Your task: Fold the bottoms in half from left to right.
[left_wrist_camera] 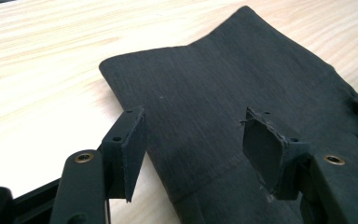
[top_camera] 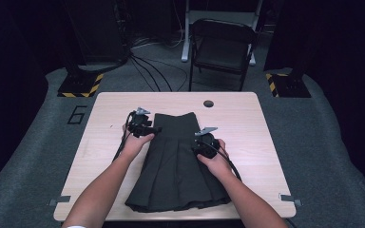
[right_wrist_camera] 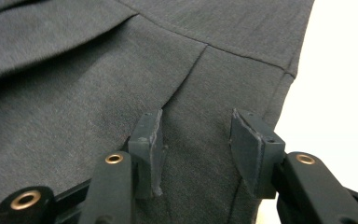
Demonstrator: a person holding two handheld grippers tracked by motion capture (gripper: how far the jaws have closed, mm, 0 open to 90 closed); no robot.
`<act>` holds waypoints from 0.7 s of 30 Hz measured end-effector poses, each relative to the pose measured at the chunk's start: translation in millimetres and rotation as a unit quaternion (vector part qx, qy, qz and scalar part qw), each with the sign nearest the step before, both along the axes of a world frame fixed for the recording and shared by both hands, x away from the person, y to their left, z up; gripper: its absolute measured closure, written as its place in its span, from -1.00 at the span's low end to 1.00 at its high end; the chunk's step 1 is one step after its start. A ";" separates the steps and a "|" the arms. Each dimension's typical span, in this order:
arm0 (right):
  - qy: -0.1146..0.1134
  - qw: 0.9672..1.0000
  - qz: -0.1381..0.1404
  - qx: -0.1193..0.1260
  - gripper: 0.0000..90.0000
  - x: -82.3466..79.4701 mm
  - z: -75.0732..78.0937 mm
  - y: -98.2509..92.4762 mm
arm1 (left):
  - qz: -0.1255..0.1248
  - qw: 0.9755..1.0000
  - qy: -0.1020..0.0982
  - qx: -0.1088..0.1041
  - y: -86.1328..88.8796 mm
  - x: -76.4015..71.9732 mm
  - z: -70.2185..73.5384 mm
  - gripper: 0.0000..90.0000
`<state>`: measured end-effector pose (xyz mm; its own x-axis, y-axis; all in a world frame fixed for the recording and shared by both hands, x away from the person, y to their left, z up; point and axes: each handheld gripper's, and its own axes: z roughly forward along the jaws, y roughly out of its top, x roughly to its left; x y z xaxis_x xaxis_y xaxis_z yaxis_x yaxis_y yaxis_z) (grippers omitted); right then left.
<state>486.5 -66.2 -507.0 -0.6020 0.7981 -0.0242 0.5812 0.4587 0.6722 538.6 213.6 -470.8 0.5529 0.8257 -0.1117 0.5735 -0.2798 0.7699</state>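
Pale wooden table (top_camera: 261, 142) across the middle of the high view. Dark grey pleated fabric skirt (top_camera: 176, 166) flat at centre frame, waistband toward the top, hem near the lower edge. Left gripper (top_camera: 153, 130) at the skirt's upper left edge, jaws well apart, straddling the waistband's side, nothing pinched. Right gripper (top_camera: 197, 148) right of centre over the pleats, jaws partly open, gripping nothing.
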 end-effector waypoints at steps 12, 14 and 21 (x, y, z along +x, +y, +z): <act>-0.006 1.000 0.004 0.016 0.22 -0.1 -3.2 -2.8 | 0.018 0.999 0.021 0.022 -7.9 15.5 -22.2 -0.16; -0.002 1.000 -0.004 0.021 0.22 -1.1 -3.3 -2.4 | 0.021 0.999 0.025 0.021 -8.6 17.3 -24.9 -0.18; -0.011 1.000 0.002 0.020 0.22 -0.9 -4.4 -3.6 | 0.037 0.999 0.034 0.014 -10.1 25.0 -31.4 -0.25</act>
<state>485.6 -69.8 -511.3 -0.6053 0.7960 -0.0045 0.5646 0.4333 0.7025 563.6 203.5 -502.1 0.4825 0.8671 -0.1238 0.6440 -0.2554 0.7211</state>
